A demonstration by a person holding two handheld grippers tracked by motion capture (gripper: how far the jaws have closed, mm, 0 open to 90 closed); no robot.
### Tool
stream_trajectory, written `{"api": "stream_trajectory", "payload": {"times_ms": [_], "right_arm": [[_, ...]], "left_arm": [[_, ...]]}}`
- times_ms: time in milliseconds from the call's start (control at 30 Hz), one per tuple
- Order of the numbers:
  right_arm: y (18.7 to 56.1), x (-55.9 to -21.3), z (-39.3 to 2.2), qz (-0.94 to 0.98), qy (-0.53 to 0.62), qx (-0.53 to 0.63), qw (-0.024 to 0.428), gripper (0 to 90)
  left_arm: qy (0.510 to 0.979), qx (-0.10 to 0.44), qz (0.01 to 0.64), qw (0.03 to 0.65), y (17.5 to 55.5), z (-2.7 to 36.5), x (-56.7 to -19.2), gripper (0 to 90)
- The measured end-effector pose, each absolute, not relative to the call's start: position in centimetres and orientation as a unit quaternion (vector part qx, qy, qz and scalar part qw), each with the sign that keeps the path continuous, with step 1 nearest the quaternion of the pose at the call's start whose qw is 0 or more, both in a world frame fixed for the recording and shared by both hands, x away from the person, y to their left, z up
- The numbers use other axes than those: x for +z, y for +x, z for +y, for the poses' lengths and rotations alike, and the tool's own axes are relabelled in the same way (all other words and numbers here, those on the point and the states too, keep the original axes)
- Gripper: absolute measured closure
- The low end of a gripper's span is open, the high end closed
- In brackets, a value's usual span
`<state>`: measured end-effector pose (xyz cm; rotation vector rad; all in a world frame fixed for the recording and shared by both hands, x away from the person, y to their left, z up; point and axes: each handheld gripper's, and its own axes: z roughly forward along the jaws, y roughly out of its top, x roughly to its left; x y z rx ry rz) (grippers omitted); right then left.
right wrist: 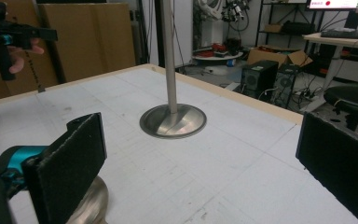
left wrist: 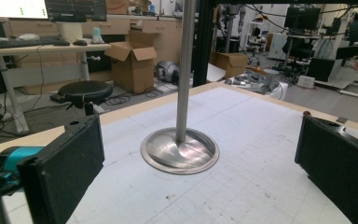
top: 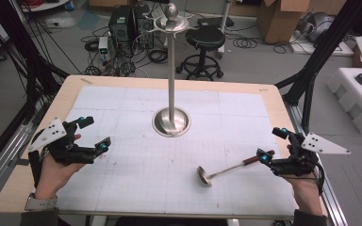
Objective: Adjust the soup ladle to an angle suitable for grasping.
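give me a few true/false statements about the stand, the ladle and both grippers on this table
1. The metal stand sits upright on the table. True.
2. The ladle hangs from the stand's top. False: it lies flat on the table, near the right gripper.
3. The left gripper is shut on the ladle. False: it is open and holds nothing.
4. The right gripper is open. True.
5. The ladle's bowl points toward the person's left side, its dark handle toward the right gripper. True.

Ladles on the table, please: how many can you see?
1. The ladle lies on the white mat, at the near right, its handle end beside the right gripper. Nothing suggests another hidden.
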<state>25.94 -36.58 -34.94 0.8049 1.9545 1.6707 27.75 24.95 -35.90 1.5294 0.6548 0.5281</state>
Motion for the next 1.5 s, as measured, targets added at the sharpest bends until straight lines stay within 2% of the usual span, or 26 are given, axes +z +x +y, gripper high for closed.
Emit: {"api": "stream_trajectory", "payload": {"times_ms": [467, 600, 633, 667, 733, 833, 867, 900, 933, 967, 1000, 1033, 1067, 1100, 1500], "right_arm": [[26.0, -35.3, -37.0, 0.695, 0.32, 0.604, 0.222, 0.2], [25.9, -35.4, -37.4, 0.697, 0.319, 0.603, 0.22, 9.8], [25.7, -35.4, -37.8, 0.696, 0.317, 0.607, 0.215, 20.7], [25.7, -35.4, -37.8, 0.696, 0.317, 0.607, 0.215, 20.7], [25.7, -35.7, -38.2, 0.697, 0.317, 0.61, 0.203, 37.2], [25.5, -36.2, -38.5, 0.698, 0.319, 0.61, 0.197, 55.7], [25.5, -36.2, -38.5, 0.698, 0.319, 0.61, 0.197, 55.7], [25.6, -36.6, -38.8, 0.7, 0.329, 0.605, 0.188, 67.5], [25.6, -36.6, -38.8, 0.7, 0.329, 0.605, 0.188, 67.5], [25.7, -36.8, -39.0, 0.701, 0.333, 0.602, 0.187, 74.2], [25.7, -36.8, -39.0, 0.701, 0.333, 0.602, 0.187, 74.2], [25.6, -37.0, -39.1, 0.702, 0.333, 0.601, 0.187, 81.2], [25.6, -37.0, -39.1, 0.702, 0.333, 0.601, 0.187, 81.2], [25.5, -37.3, -39.3, 0.701, 0.333, 0.602, 0.188, 87.7], [25.7, -39.4, -39.5, 0.737, 0.337, 0.56, 0.174, 89.0]], "left_arm": [[0.673, 0.227, 0.293, 0.64, 27.9, 25.0, -36.2, 1.7], [0.675, 0.226, 0.292, 0.639, 28.0, 25.0, -36.2, 1.7], [0.675, 0.225, 0.293, 0.638, 28.0, 25.0, -36.3, 1.8], [0.675, 0.225, 0.293, 0.638, 28.0, 25.0, -36.3, 1.7], [0.674, 0.229, 0.296, 0.637, 28.0, 25.1, -36.4, 1.7], [0.67, 0.234, 0.298, 0.638, 28.0, 25.1, -36.4, 1.8], [0.668, 0.236, 0.298, 0.639, 28.0, 25.2, -36.4, 1.8], [0.667, 0.238, 0.298, 0.64, 27.9, 25.3, -36.3, 1.7], [0.667, 0.238, 0.298, 0.64, 27.9, 25.3, -36.3, 1.7], [0.666, 0.237, 0.299, 0.641, 27.9, 25.4, -36.3, 1.7], [0.666, 0.237, 0.299, 0.641, 27.9, 25.4, -36.3, 1.7], [0.664, 0.236, 0.3, 0.643, 27.9, 25.4, -36.4, 1.7], [0.664, 0.236, 0.3, 0.643, 27.9, 25.4, -36.4, 1.7], [0.664, 0.236, 0.302, 0.642, 28.0, 25.5, -36.4, 1.7], [0.667, 0.231, 0.304, 0.64, 28.2, 25.5, -36.6, 1.7]]}}
